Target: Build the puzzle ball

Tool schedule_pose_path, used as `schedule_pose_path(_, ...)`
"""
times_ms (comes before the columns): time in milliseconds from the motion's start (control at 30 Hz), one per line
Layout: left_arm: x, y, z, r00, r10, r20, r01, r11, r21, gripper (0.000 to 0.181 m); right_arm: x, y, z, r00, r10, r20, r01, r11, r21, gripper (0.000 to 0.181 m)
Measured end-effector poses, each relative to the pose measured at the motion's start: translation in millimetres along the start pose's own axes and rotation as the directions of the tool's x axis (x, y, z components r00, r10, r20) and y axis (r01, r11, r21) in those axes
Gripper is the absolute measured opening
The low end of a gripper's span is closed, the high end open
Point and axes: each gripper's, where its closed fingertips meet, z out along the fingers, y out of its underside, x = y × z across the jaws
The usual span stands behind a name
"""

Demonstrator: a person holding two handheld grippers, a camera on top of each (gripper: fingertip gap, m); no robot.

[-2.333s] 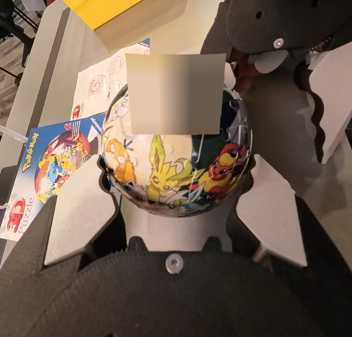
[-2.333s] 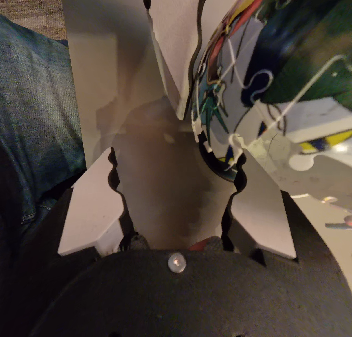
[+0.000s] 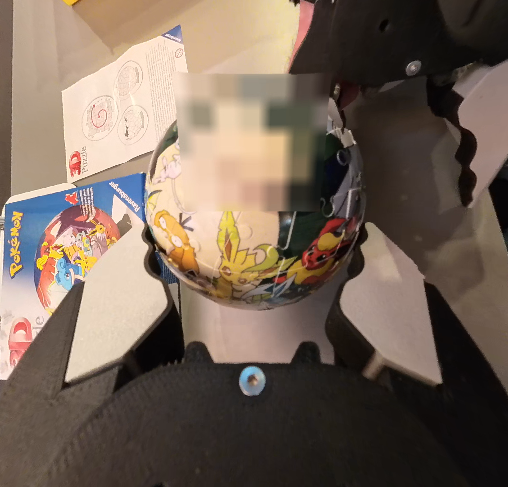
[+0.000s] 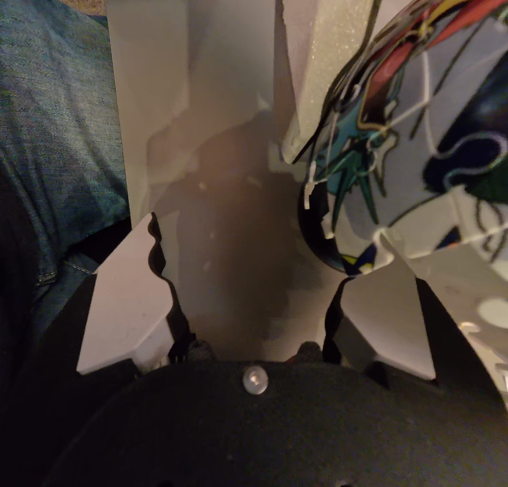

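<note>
Left wrist view first. Puzzle ball (image 3: 255,256) dead centre between the fingers of the left gripper (image 3: 255,264), pinched at its widest girth, pads touching it on both sides, so clamped on the ball and holding it clear of the table (image 3: 247,50). No long axis to speak of, round all over. Up and to the right of the jaws, the right gripper (image 3: 406,149), close by the ball's far right shoulder, where a ragged white edge (image 3: 343,135) looks unfinished. Off to the left of the jaws, flat on the table: blue box (image 3: 55,253) and instruction sheet (image 3: 118,110).

Right wrist view now. Right gripper (image 4: 247,256) spread wide, nothing between the fingers. Puzzle ball (image 4: 412,157) up and to the right of the jaws, brushing the right fingertip, open hole (image 4: 316,226) facing the gap. Clearly the nearer free tool for that rim. Denim-clad leg (image 4: 55,130) off to the left.
</note>
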Motion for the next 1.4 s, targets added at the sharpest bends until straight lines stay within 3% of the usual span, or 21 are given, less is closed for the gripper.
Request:
schedule_pose_path(167,0,-1,0,1.000,0.000,0.000,0.000,1.000,-0.004,0.133,3,-2,2,1.000,0.021,-0.006,-0.021,1.000,0.001,0.130)
schedule_pose_path(233,0,-1,0,1.000,0.002,0.002,-0.002,1.000,-0.010,0.133,0,-2,2,1.000,0.018,0.001,-0.018,1.000,0.007,0.136)
schedule_pose_path(500,1,0,3,1.000,-0.003,-0.007,0.003,1.000,0.000,0.133,-5,-7,-12,0.999,0.034,0.014,-0.036,0.992,0.120,0.117)
schedule_pose_path(967,1,4,4,0.999,-0.037,0.029,0.037,0.999,-0.001,0.133,-11,11,-60,0.996,0.090,0.014,-0.091,0.963,0.254,0.109)
schedule_pose_path(1200,2,6,4,0.994,-0.082,0.067,0.081,0.997,0.015,0.133,8,27,-63,0.977,0.214,0.008,-0.205,0.925,0.320,0.102)
schedule_pose_path(1400,2,18,-2,0.984,-0.155,0.088,0.153,0.988,0.032,0.132,7,27,-64,0.978,0.210,-0.009,-0.194,0.921,0.337,0.100)
